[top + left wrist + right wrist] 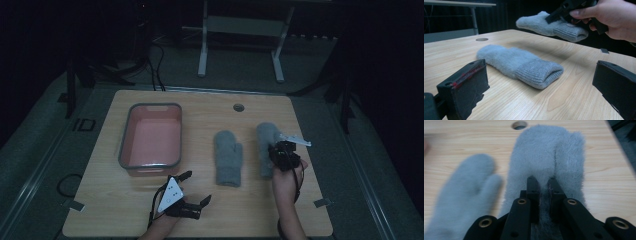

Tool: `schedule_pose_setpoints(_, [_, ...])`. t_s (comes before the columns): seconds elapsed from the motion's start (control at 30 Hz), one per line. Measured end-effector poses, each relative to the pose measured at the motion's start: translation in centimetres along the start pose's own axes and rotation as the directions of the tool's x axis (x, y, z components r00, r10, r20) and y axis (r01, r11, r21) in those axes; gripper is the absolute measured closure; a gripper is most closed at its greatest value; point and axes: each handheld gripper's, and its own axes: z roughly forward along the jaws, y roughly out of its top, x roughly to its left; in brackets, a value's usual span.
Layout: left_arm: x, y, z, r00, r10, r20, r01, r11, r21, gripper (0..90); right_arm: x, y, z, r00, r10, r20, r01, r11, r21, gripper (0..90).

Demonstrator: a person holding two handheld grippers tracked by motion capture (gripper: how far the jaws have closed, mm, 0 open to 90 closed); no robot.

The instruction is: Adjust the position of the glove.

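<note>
Two grey fuzzy mittens are here. One mitten (228,157) lies flat on the wooden table (200,120), cuff toward me, also seen as the lying mitten (519,63) (466,192). My right gripper (280,150) (544,185) is shut on the other mitten (266,135) (549,152), pinching its fabric near the cuff. In the left gripper view that held mitten (544,23) hangs above the tabletop, with a hand on the right gripper (560,12). My left gripper (198,186) (541,71) stands open near the table's front edge, its jaws wide apart and nothing between them.
A pink bin with a grey rim (150,106) stands at the left of the table. A round cable hole (238,107) (519,124) sits near the far edge. Bare wood lies between the bin and the mittens. A metal stand (240,30) rises beyond the table.
</note>
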Motion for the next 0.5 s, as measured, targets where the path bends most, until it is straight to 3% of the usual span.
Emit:
schedule_pose_setpoints(0.3, [0.0,0.0,-0.1,0.9998,0.01,-0.016,-0.01,0.9999,0.003,0.3,5.2,0.2,0.7,0.9942,0.04,-0.099,-0.038,0.999,0.021,82.8])
schedule_pose_setpoints(0.4, [0.0,0.0,-0.1,0.9998,0.009,-0.019,-0.009,0.9999,0.005,0.3,6.1,0.3,0.9,0.993,0.042,-0.11,-0.04,0.999,0.024,82.8])
schedule_pose_setpoints(0.43, [0.0,0.0,-0.1,0.9998,0.009,-0.019,-0.009,0.9999,0.005,0.3,7.4,0.3,1.2,0.9914,0.044,-0.123,-0.041,0.999,0.026,82.8])
schedule_pose_setpoints(0.5, [0.0,0.0,-0.1,0.9998,0.01,-0.018,-0.01,0.9999,0.004,0.3,7.8,0.3,1.4,0.9921,0.035,-0.12,-0.033,0.999,0.023,82.7])
